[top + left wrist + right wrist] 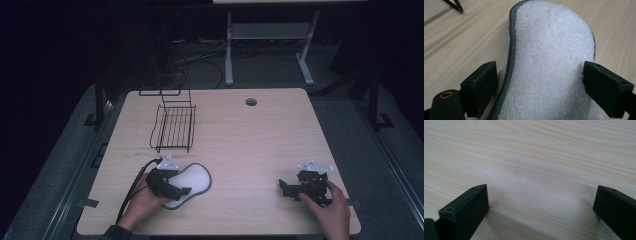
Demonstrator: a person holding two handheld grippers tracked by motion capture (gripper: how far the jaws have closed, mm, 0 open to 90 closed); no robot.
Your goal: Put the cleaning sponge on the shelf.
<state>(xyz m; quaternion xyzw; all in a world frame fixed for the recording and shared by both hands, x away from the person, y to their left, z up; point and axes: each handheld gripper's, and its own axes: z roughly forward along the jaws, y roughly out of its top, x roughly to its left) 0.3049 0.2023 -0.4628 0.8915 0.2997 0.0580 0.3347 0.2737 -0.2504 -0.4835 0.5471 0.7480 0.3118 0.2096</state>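
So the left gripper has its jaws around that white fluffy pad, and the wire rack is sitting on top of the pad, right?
Not quite. The left gripper does have its jaws either side of the white fluffy pad, but the wire rack stands apart from it, farther back on the table. The high view shows the gap.

Left tool (181,190) and right tool (283,188) low, jaws spread wide, hands gripping each

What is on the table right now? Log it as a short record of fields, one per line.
surface: wooden table
item in work: white fleecy insole with dark edging, flat on the table
left tool: open, jaws on either side of the insole
right tool: open, over bare wood
other item: black wire rack, beyond the insole
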